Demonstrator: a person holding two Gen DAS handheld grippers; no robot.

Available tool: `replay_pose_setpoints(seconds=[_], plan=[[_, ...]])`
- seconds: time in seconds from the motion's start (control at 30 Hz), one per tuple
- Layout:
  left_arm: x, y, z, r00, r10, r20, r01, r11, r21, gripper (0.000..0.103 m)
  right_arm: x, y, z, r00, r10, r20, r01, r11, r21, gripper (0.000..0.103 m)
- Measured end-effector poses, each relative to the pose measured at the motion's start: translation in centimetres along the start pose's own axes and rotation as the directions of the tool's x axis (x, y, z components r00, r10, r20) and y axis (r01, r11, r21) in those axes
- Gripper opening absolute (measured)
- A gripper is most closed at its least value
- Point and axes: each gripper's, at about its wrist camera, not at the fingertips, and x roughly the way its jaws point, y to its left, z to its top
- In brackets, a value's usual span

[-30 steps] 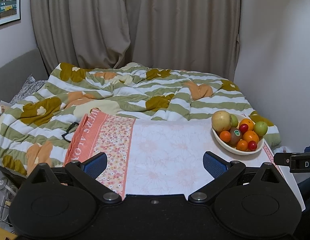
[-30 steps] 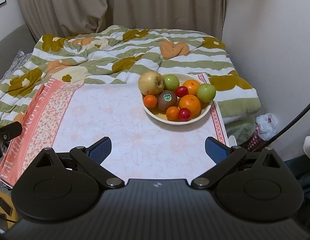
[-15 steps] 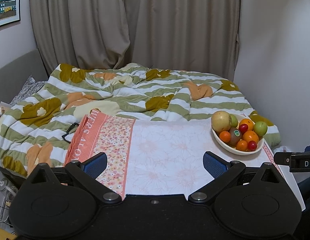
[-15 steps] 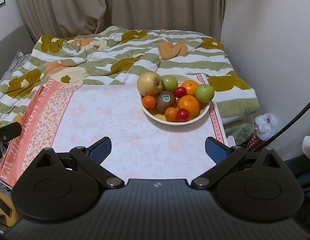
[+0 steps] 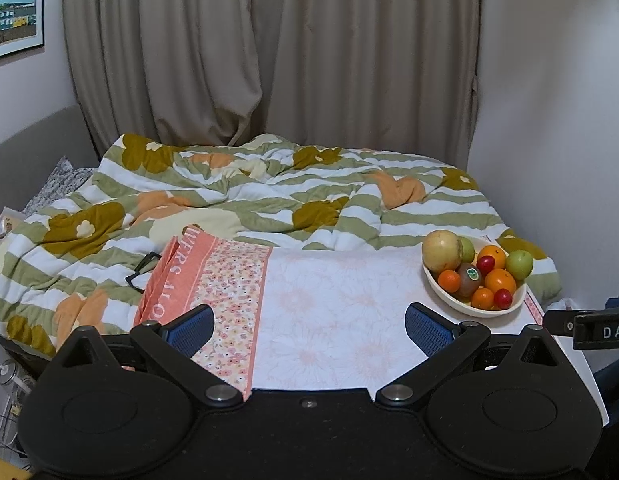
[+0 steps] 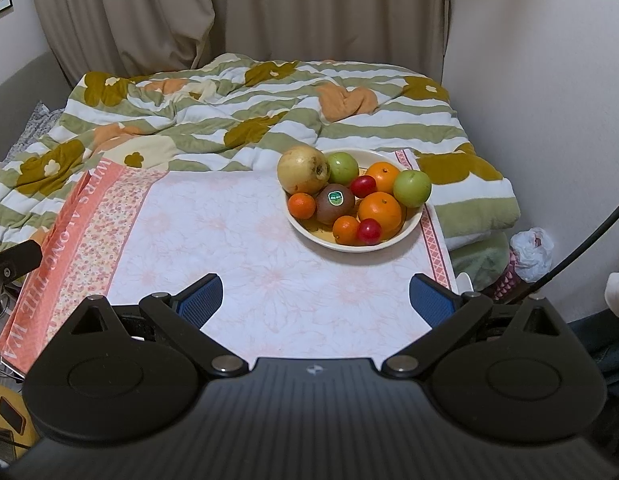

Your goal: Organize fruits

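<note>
A cream bowl (image 6: 393, 241) of fruit stands at the far right of a table with a pink floral cloth (image 6: 237, 248). It holds a large yellow pear (image 6: 303, 170), a kiwi with a green sticker (image 6: 335, 204), green apples (image 6: 412, 188), oranges (image 6: 379, 210) and small red fruits (image 6: 368, 231). The bowl also shows in the left wrist view (image 5: 461, 307). My right gripper (image 6: 315, 300) is open and empty, short of the bowl. My left gripper (image 5: 309, 330) is open and empty over the cloth's near middle, left of the bowl.
A bed with a striped flowered quilt (image 5: 249, 196) lies behind the table. Black glasses (image 5: 143, 268) lie on the quilt by the cloth's left edge. Curtains (image 5: 269, 52) hang at the back, a wall (image 6: 549, 80) stands on the right. A white bag (image 6: 531, 250) sits on the floor.
The right gripper has shifted slightly, so the bowl sits a little left in its view. The left gripper has hardly moved. Both stay open.
</note>
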Motion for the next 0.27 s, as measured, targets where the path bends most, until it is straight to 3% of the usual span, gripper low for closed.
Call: replay_pose_setpoints(seconds=[0.27], plan=[[0.00,0.20,0.00,1.000,0.005,0.010,-0.005,1.000,0.007,0.103,0.03,0.02,-0.06,1.000,0.000,0.000,0.000,1.000,0.001,0.103]])
